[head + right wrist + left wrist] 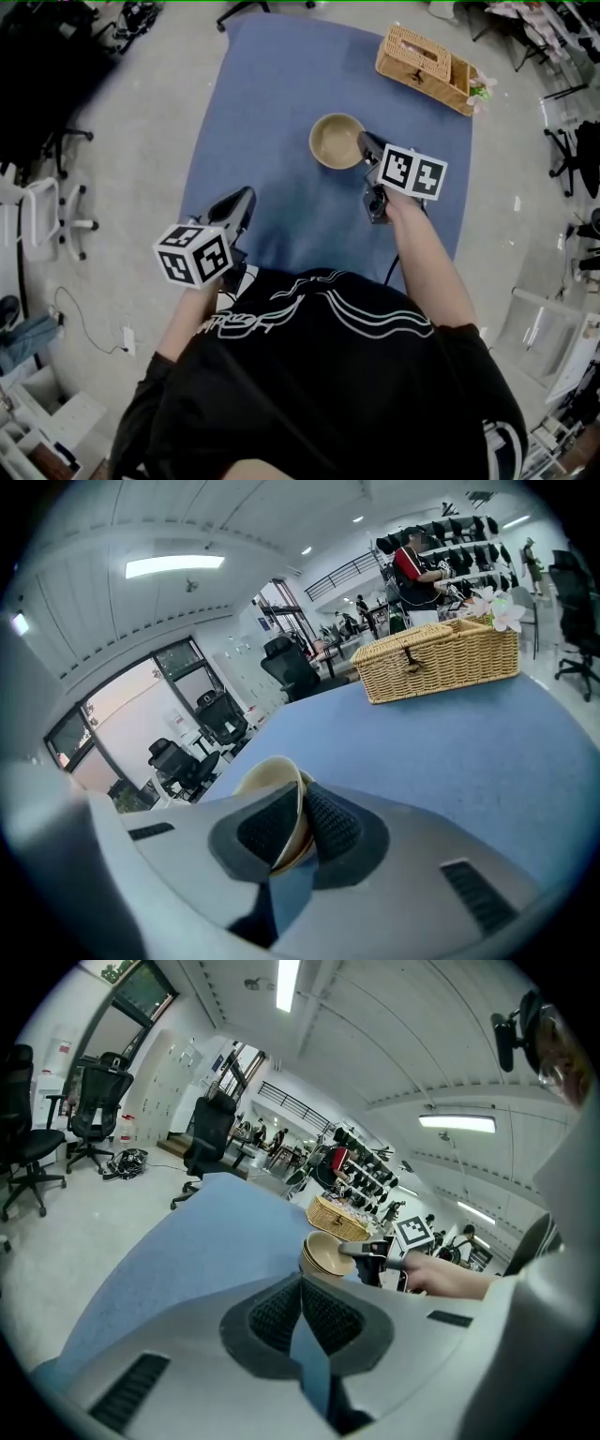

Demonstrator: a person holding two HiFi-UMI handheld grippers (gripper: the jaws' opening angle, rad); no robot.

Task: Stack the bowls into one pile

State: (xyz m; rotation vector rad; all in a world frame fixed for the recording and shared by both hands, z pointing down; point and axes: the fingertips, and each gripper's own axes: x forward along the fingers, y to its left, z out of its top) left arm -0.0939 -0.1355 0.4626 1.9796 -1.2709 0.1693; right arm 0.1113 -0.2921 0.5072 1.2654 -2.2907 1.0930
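- Right tongs (362, 142) are clamped on the rim of the round beige bowl (336, 141); one pad sits inside the wall and one outside.
- The right gripper view confirms it: the right tongs (302, 810) are nearly closed, with only the thin wall of the bowl (267, 775) between the ribbed dark pads.
- That bowl is on the blue rectangular mat (272, 112) spread on the grey floor, near the mat's middle and towards its far end.
- From the left gripper view, the bowl (323, 1252) shows extra rim lines below its lip, so it looks like the top of a nested pile.
- Left tongs (247, 196) hang over the near left part of the mat, well apart from the bowl.
- Their own view shows the left tongs (300, 1283) closed, pads meeting at the tips, gripping nothing.
- A woven wicker basket (422, 58) sits at the mat's far right corner, well clear of the bowl.
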